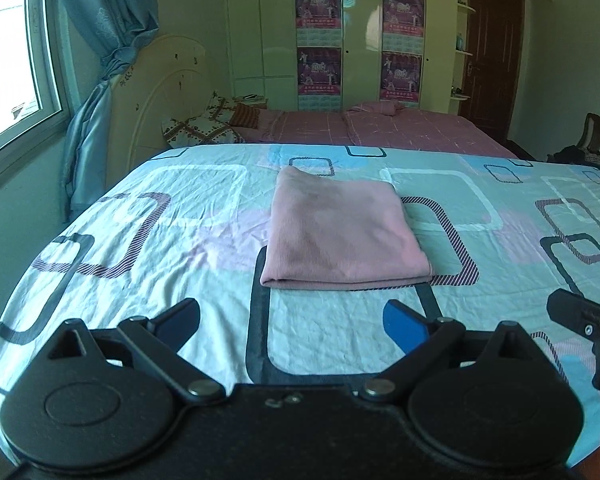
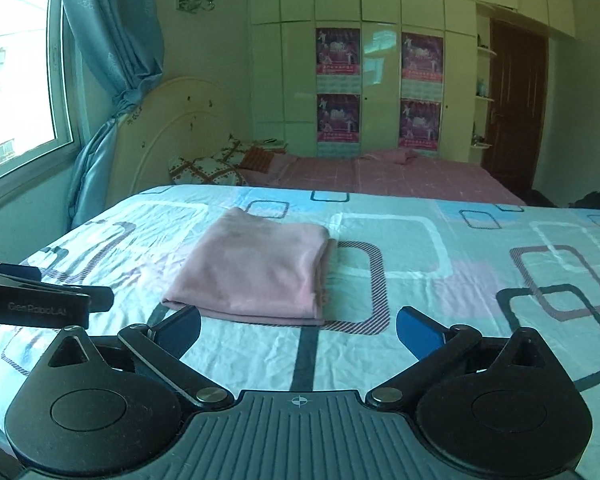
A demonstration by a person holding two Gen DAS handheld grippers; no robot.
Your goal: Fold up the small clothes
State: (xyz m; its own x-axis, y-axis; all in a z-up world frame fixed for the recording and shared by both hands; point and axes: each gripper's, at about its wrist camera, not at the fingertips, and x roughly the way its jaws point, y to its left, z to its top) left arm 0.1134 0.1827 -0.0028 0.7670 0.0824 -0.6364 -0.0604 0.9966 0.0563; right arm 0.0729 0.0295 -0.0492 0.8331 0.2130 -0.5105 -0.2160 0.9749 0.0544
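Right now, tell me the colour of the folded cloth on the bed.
Pink cloth, clearest in the left wrist view.

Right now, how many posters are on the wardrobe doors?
4, in two stacked pairs: upper left poster, lower left poster, upper right poster, lower right poster. None seems hidden.

- Patterned bedsheet (image 1: pixel 180 216) spread over the near bed
- Pink-sheeted bed (image 1: pixel 400 130) beyond it, patterned pillows (image 1: pixel 204 124) at its head
- Blue curtain (image 1: pixel 104 20) tied beside window (image 1: pixel 8 52)
- Cream wardrobe (image 1: pixel 360 40) bearing four posters (image 1: pixel 319 8)
- Brown door (image 1: pixel 494 60)
- Wooden chair (image 1: pixel 596 134) at far right
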